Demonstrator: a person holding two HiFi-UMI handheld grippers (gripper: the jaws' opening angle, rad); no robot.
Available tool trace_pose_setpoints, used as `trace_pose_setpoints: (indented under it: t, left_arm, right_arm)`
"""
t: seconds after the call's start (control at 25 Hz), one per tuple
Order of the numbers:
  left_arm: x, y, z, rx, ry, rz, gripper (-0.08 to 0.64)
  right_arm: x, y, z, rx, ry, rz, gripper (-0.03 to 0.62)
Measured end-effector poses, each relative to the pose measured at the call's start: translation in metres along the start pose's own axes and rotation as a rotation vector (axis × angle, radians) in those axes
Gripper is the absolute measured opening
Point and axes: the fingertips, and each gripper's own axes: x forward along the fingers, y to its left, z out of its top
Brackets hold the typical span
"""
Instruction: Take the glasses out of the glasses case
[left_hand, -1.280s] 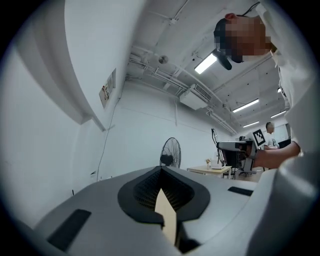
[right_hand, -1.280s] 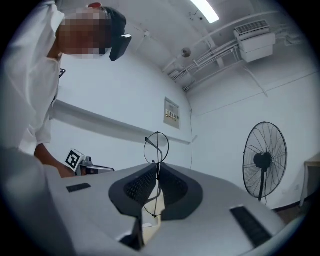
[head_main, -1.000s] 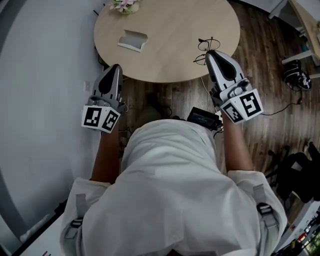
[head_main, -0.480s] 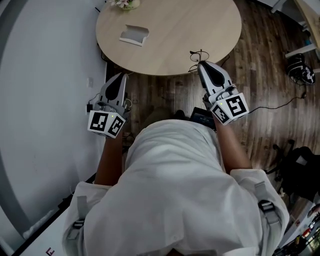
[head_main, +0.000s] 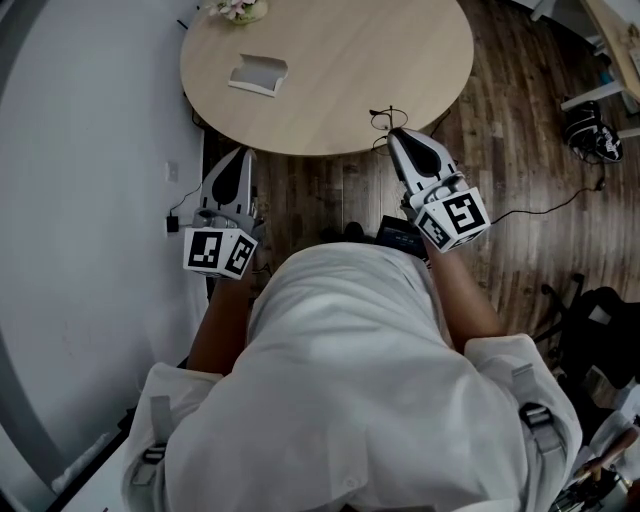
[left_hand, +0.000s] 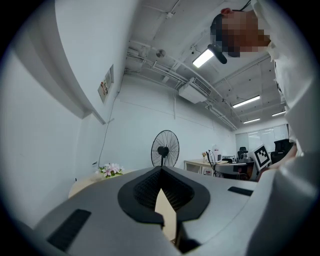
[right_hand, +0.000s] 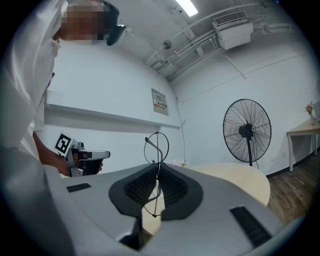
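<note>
The thin wire glasses (head_main: 381, 118) hang just off the near edge of the round wooden table (head_main: 350, 70), pinched in my right gripper (head_main: 393, 131). In the right gripper view the glasses (right_hand: 156, 147) stick up from between the shut pads of the right gripper (right_hand: 158, 171). An open white glasses case (head_main: 257, 75) lies on the table's left part, with nothing visible inside. My left gripper (head_main: 238, 153) is below the table's left edge over the floor, and in its own view the left gripper (left_hand: 161, 170) is shut with nothing in it.
A small pot of flowers (head_main: 238, 9) stands at the table's far left. A black device (head_main: 404, 235) and a cable lie on the wooden floor by the person's feet. A wall runs along the left. A standing fan (right_hand: 246, 131) is beyond the table.
Both grippers have drawn back from the table toward the person. The right one carried the glasses from over the table's edge to just off it.
</note>
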Motion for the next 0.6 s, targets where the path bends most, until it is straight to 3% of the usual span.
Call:
trace_pose_setpoints:
  t: [0.6]
  left_arm:
    - [-0.002, 0.005, -0.014, -0.03, 0.008, 0.0, 0.009]
  right_arm:
    - [0.001, -0.006, -0.009, 0.008, 0.002, -0.009, 0.034]
